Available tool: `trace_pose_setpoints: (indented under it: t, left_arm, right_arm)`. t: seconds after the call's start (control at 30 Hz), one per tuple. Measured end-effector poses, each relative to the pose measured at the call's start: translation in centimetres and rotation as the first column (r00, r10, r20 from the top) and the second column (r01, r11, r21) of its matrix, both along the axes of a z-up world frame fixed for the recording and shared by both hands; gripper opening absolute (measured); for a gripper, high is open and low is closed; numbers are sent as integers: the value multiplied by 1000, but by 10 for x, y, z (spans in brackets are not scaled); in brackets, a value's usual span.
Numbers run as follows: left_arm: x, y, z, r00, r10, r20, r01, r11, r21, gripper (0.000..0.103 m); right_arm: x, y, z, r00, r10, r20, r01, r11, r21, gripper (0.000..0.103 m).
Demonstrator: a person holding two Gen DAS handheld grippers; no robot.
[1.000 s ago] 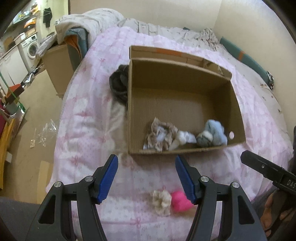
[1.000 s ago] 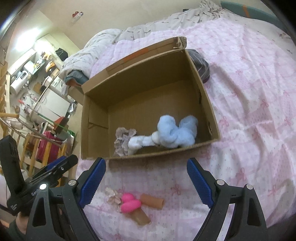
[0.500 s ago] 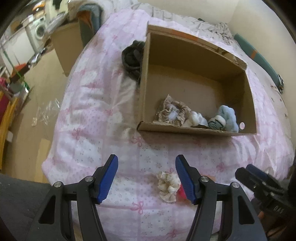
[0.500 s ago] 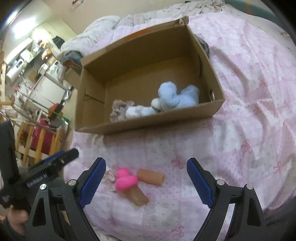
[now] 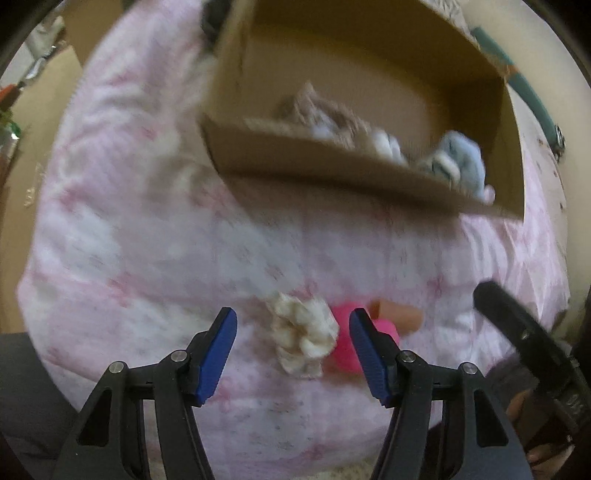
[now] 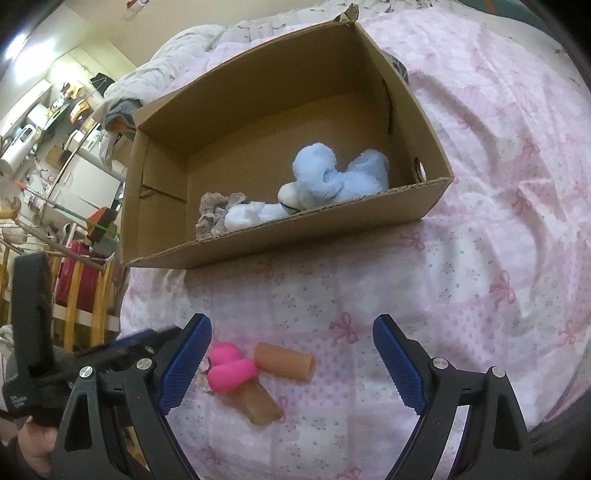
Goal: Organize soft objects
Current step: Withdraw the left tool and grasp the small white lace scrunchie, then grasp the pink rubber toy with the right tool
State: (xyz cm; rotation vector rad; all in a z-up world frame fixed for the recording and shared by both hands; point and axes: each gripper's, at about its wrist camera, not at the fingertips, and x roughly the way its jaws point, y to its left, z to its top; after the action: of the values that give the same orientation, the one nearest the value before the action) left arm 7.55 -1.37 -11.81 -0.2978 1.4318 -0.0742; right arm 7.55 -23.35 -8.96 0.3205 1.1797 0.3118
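A cream scrunchie (image 5: 304, 338) lies on the pink bedspread, between the open fingers of my left gripper (image 5: 291, 334). A pink soft object (image 5: 345, 345) touches its right side, also in the right wrist view (image 6: 229, 371). Two tan cylinders (image 6: 286, 360) lie by it. My right gripper (image 6: 291, 360) is open above them, empty. The cardboard box (image 6: 436, 177) holds a light blue plush (image 6: 332, 177), a white item (image 6: 255, 216) and a beige scrunchie (image 6: 214, 218).
The pink bedspread (image 6: 498, 240) covers the bed. A dark garment (image 5: 210, 18) lies left of the box. Furniture and clutter (image 6: 55, 155) stand beyond the bed's left edge. The left gripper's body (image 6: 33, 332) sits at the right view's lower left.
Both grippers have come down and forward toward the small items at the bed's near edge. The left gripper now straddles the cream scrunchie. The left view is motion-blurred.
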Motion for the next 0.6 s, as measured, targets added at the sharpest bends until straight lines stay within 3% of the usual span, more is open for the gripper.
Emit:
trace_pose_setpoints:
  t: [0.1, 0.17, 0.23, 0.4, 0.47, 0.6]
  left_arm:
    - [-1, -1, -8, 1000, 5, -15, -4, 999, 48, 50]
    - [-2, 0, -13, 999, 9, -33, -6, 997, 71, 34]
    - [-3, 2, -19, 998, 15, -64, -12, 999, 43, 24]
    - [-5, -4, -16, 999, -22, -48, 24, 998, 50, 15]
    - [-5, -7, -7, 1000, -16, -8, 17, 996, 86, 13]
    - [-8, 11, 23, 994, 56, 94, -64, 995, 82, 13]
  right_arm:
    - [2, 2, -2, 1000, 2, -1, -2, 1000, 2, 95]
    - [3, 2, -3, 1000, 1, -6, -1, 1000, 2, 95]
    - [3, 1, -4, 1000, 0, -11, 0, 1000, -2, 95]
    - [3, 2, -9, 999, 2, -32, -3, 1000, -17, 95]
    - [2, 4, -10, 999, 17, -40, -17, 1000, -10, 95]
    - [2, 13, -18, 989, 108, -105, -95, 988, 117, 90]
